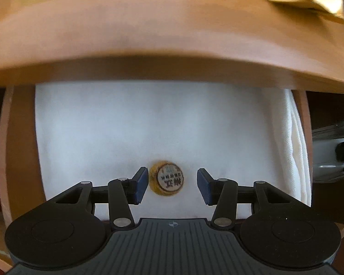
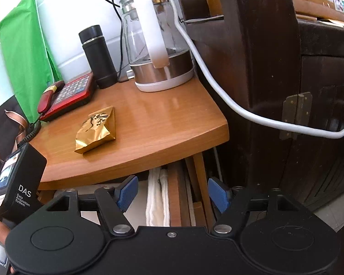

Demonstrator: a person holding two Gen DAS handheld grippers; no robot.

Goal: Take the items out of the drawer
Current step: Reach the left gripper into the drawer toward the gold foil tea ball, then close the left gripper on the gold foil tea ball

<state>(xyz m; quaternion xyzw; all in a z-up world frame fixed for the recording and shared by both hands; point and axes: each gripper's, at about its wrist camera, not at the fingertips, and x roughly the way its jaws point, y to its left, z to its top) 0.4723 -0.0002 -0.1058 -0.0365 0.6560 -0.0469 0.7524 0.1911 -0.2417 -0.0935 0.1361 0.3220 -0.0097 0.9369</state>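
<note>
Parted around nothing, the left gripper point(image 1: 172, 184) is held over a small round gold item point(image 1: 166, 181) on the drawer's point(image 1: 20, 137) white cloth point(image 1: 126, 126), ungrasped. One gold packet point(image 2: 95, 129) is already laid on the tabletop point(image 2: 172, 119); the right gripper point(image 2: 172, 197) is held empty and spread.

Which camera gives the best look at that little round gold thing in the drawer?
The left wrist view: the round gold item lies on white cloth between the open left gripper fingers, label facing up. The right wrist view does not show it.
</note>
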